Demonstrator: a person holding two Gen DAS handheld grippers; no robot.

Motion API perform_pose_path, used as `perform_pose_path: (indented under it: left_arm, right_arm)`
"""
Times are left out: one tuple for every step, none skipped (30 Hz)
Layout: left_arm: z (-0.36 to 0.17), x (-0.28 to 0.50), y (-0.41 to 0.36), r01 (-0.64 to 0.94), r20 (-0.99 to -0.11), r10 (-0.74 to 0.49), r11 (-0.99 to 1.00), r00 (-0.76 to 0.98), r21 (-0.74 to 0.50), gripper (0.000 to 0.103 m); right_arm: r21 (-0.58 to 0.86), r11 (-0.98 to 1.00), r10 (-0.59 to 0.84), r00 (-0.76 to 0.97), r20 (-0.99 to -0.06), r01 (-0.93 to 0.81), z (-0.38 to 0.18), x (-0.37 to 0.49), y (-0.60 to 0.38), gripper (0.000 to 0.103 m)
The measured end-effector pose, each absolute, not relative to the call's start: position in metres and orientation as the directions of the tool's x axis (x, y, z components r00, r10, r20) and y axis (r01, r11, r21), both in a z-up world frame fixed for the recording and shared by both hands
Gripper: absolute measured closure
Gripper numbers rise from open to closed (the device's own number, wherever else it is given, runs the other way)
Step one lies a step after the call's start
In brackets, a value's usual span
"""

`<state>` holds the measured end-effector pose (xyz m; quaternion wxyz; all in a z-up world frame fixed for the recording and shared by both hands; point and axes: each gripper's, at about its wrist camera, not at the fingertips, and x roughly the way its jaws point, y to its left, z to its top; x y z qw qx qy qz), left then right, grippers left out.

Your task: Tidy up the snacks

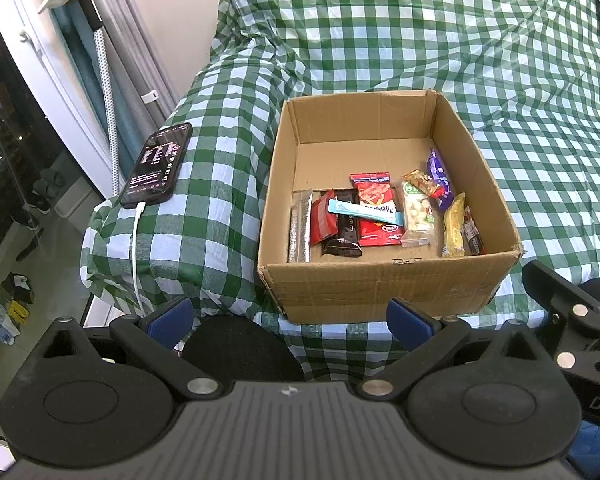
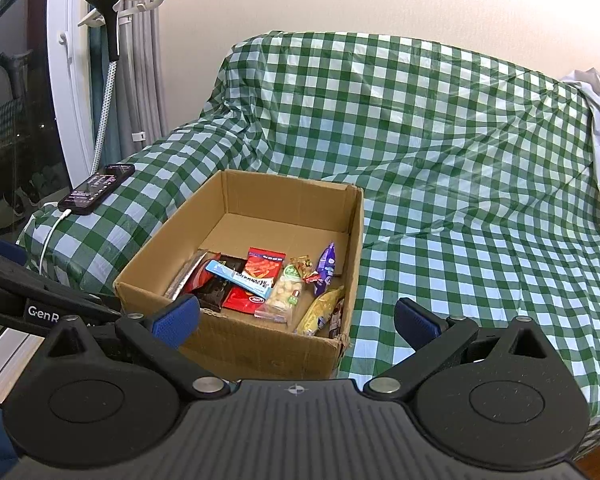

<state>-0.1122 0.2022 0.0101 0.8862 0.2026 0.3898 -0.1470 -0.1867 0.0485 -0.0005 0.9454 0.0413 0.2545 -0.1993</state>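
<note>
Most of the room in view is taken up by a sofa under a green-and-white checked cover [image 1: 420, 40] [image 2: 440, 140], rumpled over the backrest and arm. On the seat cushion, close to its front edge, sits an open cardboard box [image 1: 384, 284] [image 2: 260, 344] with its flaps folded down inside. All the snacks lie in the near half of that box, side by side on its floor: a big red packet [image 1: 376, 208] [image 2: 256, 284] in the middle, a clear bag of pale nuts [image 1: 416, 212] [image 2: 286, 296] just to its right, a yellow packet [image 1: 454, 226] [image 2: 320, 310] leaning on the right wall, a purple wrapper [image 1: 438, 180] [image 2: 326, 268] behind it, a dark chocolate bar [image 1: 344, 232], and a thin blue stick [image 1: 364, 210] [image 2: 238, 278] laid across the top. A black phone [image 1: 158, 164] [image 2: 96, 190] rests on the sofa arm with a white cable plugged in. Both claws hang in front of the box, clear of it: the left gripper [image 1: 290, 320] and the right gripper [image 2: 296, 318] each have their blue-padded fingers spread wide with nothing between them.
</note>
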Motion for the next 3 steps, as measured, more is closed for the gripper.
perform_pose_path:
  left_arm:
    - [0.0096, -0.1112, 0.2027, 0.420, -0.752, -0.105, 0.875, 0.651, 0.241, 0.000]
    - [0.0092, -0.1109, 0.2035, 0.420, -0.755, -0.107, 0.877, 0.647, 0.236, 0.000]
    - [0.0082, -0.1095, 0.2045, 0.421, -0.756, -0.109, 0.877, 0.645, 0.232, 0.000]
  right_arm:
    - [-0.024, 0.917, -0.356, 0.791, -0.498, 0.398, -0.0006, -0.1865, 0.0486, 0.001]
    - [-0.024, 0.917, -0.356, 0.791, -0.498, 0.398, -0.0005, -0.1863, 0.0487, 0.001]
    - [-0.023, 0.917, -0.355, 0.791, -0.498, 0.397, -0.0008, -0.1861, 0.0487, 0.001]
